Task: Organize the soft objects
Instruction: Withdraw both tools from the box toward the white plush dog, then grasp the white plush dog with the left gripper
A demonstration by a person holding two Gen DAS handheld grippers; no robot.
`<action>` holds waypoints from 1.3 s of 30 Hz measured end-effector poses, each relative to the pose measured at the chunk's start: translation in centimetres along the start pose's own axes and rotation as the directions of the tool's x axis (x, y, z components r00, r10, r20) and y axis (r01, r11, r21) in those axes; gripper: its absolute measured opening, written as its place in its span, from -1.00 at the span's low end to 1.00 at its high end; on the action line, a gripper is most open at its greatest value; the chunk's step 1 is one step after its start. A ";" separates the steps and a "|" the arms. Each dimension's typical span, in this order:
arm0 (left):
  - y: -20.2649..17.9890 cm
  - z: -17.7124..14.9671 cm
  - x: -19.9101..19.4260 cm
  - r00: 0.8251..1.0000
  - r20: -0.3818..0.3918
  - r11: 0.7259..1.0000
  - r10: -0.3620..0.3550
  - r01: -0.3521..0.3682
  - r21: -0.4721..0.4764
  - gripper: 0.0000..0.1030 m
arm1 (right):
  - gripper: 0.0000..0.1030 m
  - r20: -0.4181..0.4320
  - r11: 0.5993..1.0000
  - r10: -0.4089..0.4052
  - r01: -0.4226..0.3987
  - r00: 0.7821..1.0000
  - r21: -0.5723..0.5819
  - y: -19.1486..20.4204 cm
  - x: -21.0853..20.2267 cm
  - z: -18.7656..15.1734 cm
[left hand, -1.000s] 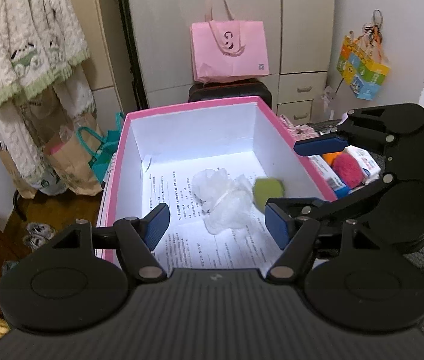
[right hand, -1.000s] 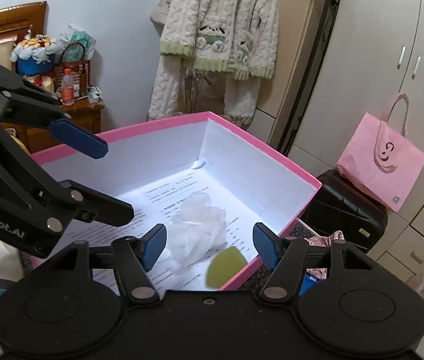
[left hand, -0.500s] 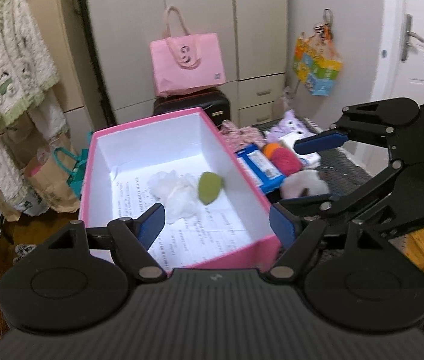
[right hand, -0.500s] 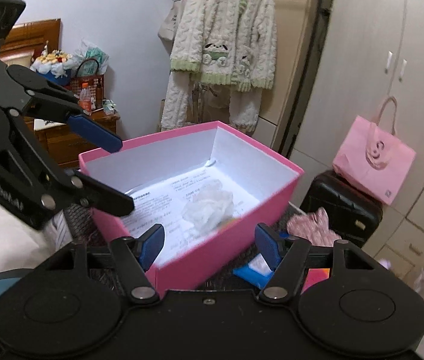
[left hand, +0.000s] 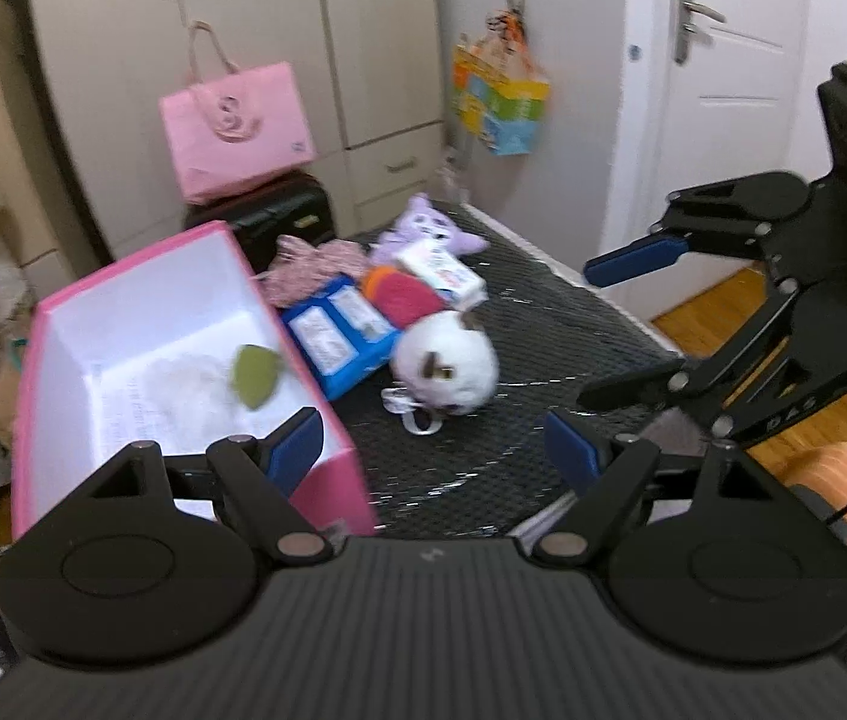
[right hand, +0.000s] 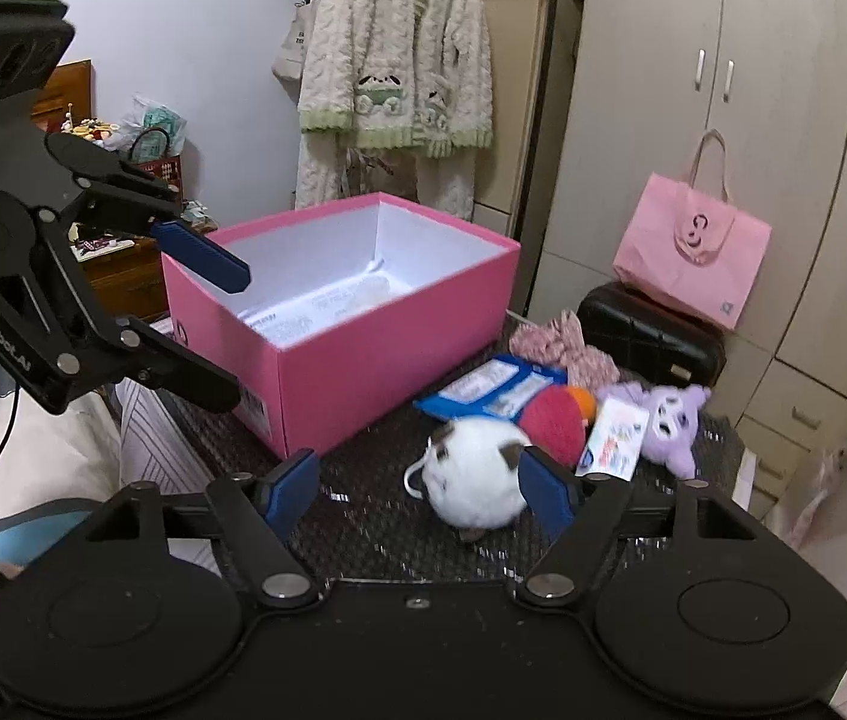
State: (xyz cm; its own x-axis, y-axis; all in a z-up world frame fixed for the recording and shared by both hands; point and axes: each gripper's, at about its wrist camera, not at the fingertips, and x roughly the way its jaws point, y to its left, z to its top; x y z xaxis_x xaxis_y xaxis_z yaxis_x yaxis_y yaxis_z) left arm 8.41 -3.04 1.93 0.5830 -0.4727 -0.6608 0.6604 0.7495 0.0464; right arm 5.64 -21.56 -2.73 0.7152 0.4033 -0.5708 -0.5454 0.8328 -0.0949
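Pink box [left hand: 327, 456]: green item inside | L+R hand-held grippers [left hand: 432, 450] [right hand: 417, 486]: just widened, empty

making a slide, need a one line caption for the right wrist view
Open right tool hovers by a white plush ball beside the pink box; the left tool, also open, holds nothing.

The left gripper [right hand: 207, 324] bears the lettering "GenRobot.AI" along its black frame; other print is too blurred.
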 end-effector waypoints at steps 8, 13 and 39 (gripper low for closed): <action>-2.3 1.0 3.8 0.998 -0.018 0.998 -0.063 0.063 0.011 0.57 | 0.57 -0.007 0.998 0.034 -0.034 0.999 0.061 -1.9 2.6 -3.6; -2.6 2.0 7.2 0.996 -0.054 0.997 -0.077 0.076 -0.025 0.57 | 0.60 -0.014 0.995 0.039 -0.038 0.999 0.094 -3.1 5.6 -5.1; -0.9 1.7 17.2 0.991 -0.111 0.980 0.075 -0.094 -0.176 0.31 | 0.43 0.026 0.989 -0.030 0.026 0.999 0.145 -3.9 13.1 -6.2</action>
State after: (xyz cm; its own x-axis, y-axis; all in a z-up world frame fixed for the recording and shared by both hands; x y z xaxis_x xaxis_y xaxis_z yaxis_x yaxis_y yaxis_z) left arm 18.63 -12.64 -8.17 0.5745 -0.3604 -0.7348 0.5092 0.8603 -0.0239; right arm 14.43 -21.84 -14.85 0.7424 0.3878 -0.5464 -0.4576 0.8891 0.0093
